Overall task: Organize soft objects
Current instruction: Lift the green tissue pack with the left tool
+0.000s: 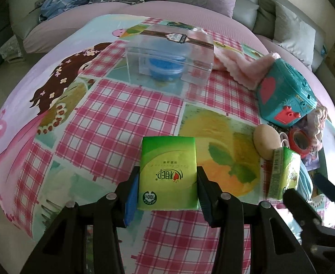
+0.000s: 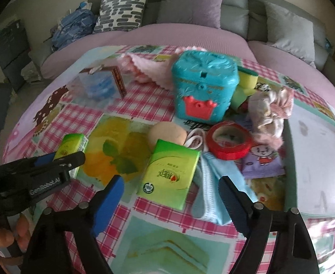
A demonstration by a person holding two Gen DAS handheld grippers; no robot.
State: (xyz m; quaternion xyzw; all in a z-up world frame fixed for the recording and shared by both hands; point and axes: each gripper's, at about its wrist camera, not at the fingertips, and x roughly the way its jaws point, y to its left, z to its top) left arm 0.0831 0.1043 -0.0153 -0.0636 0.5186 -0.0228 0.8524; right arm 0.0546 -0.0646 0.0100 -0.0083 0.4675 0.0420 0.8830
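The left tongs (image 1: 168,183) grip a green tissue pack (image 1: 168,173) by its two long sides, holding it over the patterned bedspread (image 1: 112,123) on the bed. The right tongs (image 2: 170,193) are spread wide open, with a second tissue pack (image 2: 169,173) lying on the bedspread between the fingers, touching neither. Just right of that pack lies a light blue cloth (image 2: 215,182); beyond it are a beige sponge (image 2: 167,134) and a red tape roll (image 2: 230,142). Farther off stands a teal toy box (image 2: 205,84), with a clear plastic box (image 1: 167,57) to the far left and a pink cloth (image 2: 149,68) between them.
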